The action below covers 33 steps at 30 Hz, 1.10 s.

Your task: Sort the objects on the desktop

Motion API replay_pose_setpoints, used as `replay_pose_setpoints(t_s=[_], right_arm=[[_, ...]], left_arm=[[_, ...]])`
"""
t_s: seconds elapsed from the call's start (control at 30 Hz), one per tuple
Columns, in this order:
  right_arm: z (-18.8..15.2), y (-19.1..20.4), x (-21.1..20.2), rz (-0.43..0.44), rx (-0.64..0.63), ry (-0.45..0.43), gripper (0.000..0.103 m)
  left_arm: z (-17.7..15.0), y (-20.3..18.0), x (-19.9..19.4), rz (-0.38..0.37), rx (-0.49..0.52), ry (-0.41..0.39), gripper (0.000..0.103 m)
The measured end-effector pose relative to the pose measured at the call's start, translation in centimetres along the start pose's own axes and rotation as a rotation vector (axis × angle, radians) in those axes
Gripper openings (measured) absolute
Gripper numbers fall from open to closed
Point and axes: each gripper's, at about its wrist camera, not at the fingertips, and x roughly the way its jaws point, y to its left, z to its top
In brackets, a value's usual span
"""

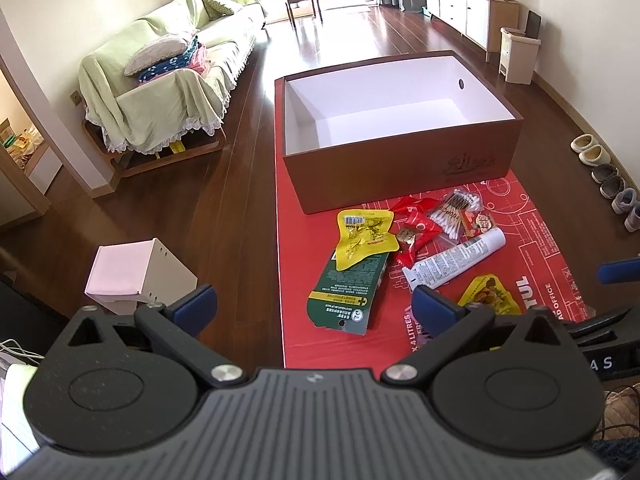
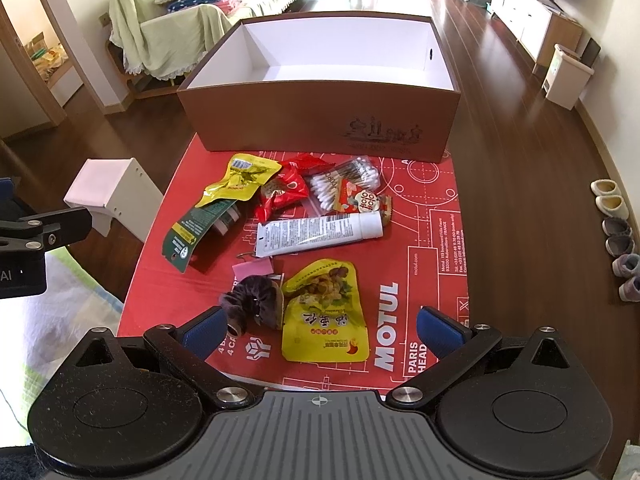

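Both grippers hang above the near edge of a red mat spread on a dark wooden floor; the left gripper has its blue-padded fingers spread wide with nothing between them; the right gripper is likewise released, its fingers parted over the mat and holding nothing.

At the far end of the mat stands a large brown box with a white inside, open at the top and with nothing visible in it; the things to be sorted lie in a loose heap on the mat just in front of it. A yellow snack packet lies partly over a green carton at the left of the heap; beside it is a red wrapper, then a clear pack of cotton swabs and a small round-labelled snack touching it. A white tube lies crosswise just nearer than these, its cap end pointing right. Nearer still are a small pink note, a dark hair scrunchie and a second yellow packet; the scrunchie touches that packet's left edge and sits just beyond the right gripper's left finger.

Off the mat to the left stands a small white stool; a sofa draped in pale green cloth is farther back, and a row of slippers lines the wall at the right.
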Motion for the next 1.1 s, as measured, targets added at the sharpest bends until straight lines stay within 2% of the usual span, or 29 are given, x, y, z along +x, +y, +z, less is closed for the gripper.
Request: replay_pose_setpoints(t_s=[0.83,0.97,1.1], right_arm=[[-0.2,-0.5,-0.5,0.003,0.024,-0.011,0.103],[-0.4,-1.0,-0.9,0.029,0.024,-0.038,0.103],[-0.8,-2.2,-1.3,0.051,-0.014,-0.106,0.103]], left_arm=[[-0.1,-0.3,0.2,-0.008,0.012,0.010,0.102],[-0.3,-0.2,0.6,-0.015,0.015,0.022,0.102],[-0.7,0.1,1.3,-0.022,0.024,0.037,0.102]])
